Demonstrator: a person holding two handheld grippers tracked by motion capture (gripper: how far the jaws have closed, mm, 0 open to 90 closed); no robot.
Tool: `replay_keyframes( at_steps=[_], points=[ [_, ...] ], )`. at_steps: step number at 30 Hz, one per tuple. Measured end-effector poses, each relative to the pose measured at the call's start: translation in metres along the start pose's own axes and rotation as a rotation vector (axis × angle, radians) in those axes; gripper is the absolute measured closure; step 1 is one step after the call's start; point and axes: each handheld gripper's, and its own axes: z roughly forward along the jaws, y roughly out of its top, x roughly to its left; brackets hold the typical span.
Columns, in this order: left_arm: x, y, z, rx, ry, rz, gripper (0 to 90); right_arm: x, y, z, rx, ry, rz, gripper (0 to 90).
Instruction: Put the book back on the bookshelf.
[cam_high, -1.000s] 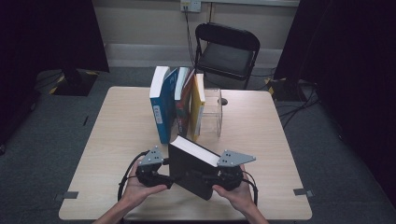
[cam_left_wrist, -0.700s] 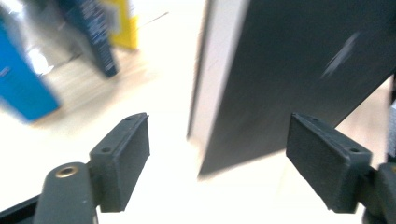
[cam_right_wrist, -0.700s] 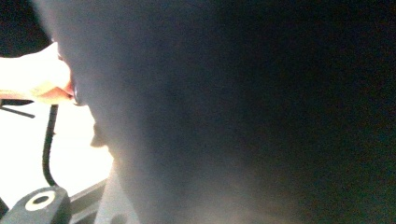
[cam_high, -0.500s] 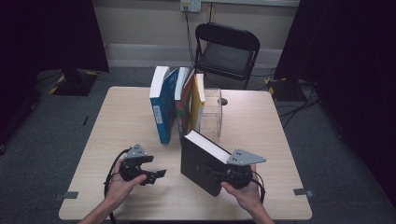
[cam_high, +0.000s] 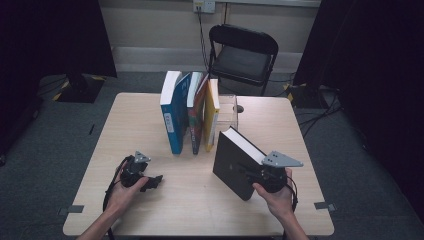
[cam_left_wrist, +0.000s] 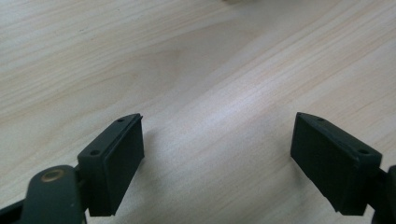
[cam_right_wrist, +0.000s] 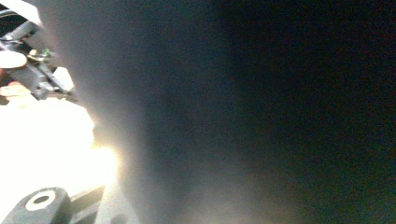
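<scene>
Black book stands tilted at surface's 5 o'clock, clamped by right gripper alone. Left gripper, jaws just opened w/ nothing between, sits approx 7 o'clock. Risk: one-sided hold lets book topple.

- High view looks forward and down on the whole counter.
- Left tongs' camera is close above the bare counter, near 7 o'clock.
- Right tongs' camera is pressed against the black book, near 5 o'clock.
</scene>
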Motion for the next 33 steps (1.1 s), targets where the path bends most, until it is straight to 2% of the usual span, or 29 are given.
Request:
replay_keyframes(
  at_steps=[1,4,8,9,10,14,17,28,33],
  points=[
    [0.001,0.000,0.000,0.007,0.014,-0.013,16.9,-0.001,0.001,0.000,-0.001,-0.006,0.001,52.1],
    [0.003,-0.002,0.001,0.009,0.032,-0.006,15.6,-0.005,0.002,0.003,0.000,-0.033,0.003,52.1],
    [0.002,-0.006,0.003,-0.031,0.059,-0.017,12.2,-0.010,0.006,0.007,0.005,-0.048,0.008,52.1],
    [0.003,-0.007,0.004,-0.037,0.063,-0.010,11.1,-0.011,0.006,0.008,0.003,-0.052,0.010,52.1],
    [0.002,-0.009,0.005,-0.053,0.069,-0.025,8.9,-0.012,0.007,0.010,0.004,-0.059,0.014,52.1],
    [0.004,-0.011,0.008,-0.067,0.086,-0.041,0.9,-0.017,0.010,0.017,0.000,-0.085,0.028,52.1],
    [0.006,-0.013,0.009,-0.097,0.079,-0.033,0.0,-0.019,0.012,0.022,-0.003,-0.103,0.038,52.1],
    [0.006,-0.013,0.009,-0.096,0.079,-0.033,0.0,-0.023,0.018,0.038,-0.010,-0.145,0.057,52.0],
    [0.006,-0.013,0.009,-0.097,0.079,-0.033,0.0,-0.026,0.018,0.038,0.002,-0.139,0.068,51.5]
  ],
)
